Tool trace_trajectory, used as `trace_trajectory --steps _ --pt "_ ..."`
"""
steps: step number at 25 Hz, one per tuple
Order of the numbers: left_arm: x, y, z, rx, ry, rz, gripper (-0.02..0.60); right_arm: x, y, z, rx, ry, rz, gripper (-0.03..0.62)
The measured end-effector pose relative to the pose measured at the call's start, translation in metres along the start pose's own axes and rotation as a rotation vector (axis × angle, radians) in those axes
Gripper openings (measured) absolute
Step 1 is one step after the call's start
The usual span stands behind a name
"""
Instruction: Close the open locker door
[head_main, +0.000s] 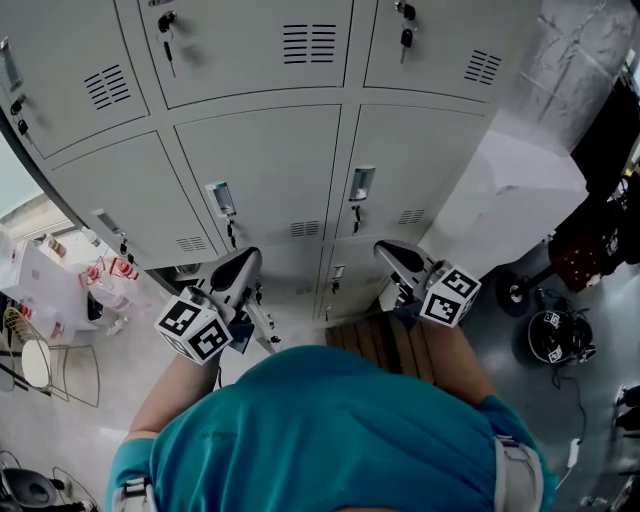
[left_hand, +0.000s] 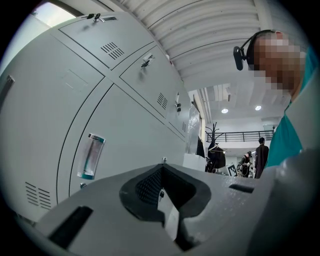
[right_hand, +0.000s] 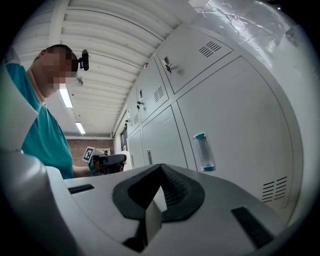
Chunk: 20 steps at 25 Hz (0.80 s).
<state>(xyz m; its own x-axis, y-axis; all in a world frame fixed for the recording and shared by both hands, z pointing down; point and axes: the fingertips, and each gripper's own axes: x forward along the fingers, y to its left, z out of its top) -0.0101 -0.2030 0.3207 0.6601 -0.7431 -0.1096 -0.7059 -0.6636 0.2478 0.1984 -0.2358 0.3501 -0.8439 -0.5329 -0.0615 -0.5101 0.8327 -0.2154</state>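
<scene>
- Your teal shirt (head_main: 330, 440) lies nearest the lens in the head view, with both forearms reaching toward the locker bank (head_main: 345, 150).
- At the left, the left gripper (head_main: 248, 258) has its jaws together, tip against tip, with nothing between them. It is held close before the bank's lower doors; contact with them cannot be judged.
- At the right, the right gripper (head_main: 384, 246) likewise has its jaws pressed together and holds nothing. It faces the same lower row of the bank.
- All the locker doors (head_main: 265, 170) in view sit flush with the bank's face, so you cannot tell which one the task means.
- A grey floor (head_main: 495, 345) runs to the right of the bank, and a slatted wooden board (head_main: 385, 345) lies at the bank's foot, under your right forearm.
- Above the bank, the gripper views show a ribbed white ceiling (right_hand: 115, 40) and an open hall beyond.
- Count: two grippers, each with one marker cube (head_main: 195, 325).
- Count: six doors largely visible, in two rows of three, plus a lower row partly hidden behind the grippers.
- Count: three clear pull handles (head_main: 222, 198) on the middle row.
</scene>
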Motion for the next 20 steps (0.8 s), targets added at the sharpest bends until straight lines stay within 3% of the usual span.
trace_trajectory --steps 13,20 --pt "-0.002 -0.006 0.007 0.017 -0.018 0.035 0.003 0.004 0.005 -0.005 -0.022 0.037 0.060 0.002" --pt "-0.024 -0.011 -0.001 0.027 -0.016 0.153 0.003 0.023 0.023 -0.041 -0.024 0.139 0.246 0.002"
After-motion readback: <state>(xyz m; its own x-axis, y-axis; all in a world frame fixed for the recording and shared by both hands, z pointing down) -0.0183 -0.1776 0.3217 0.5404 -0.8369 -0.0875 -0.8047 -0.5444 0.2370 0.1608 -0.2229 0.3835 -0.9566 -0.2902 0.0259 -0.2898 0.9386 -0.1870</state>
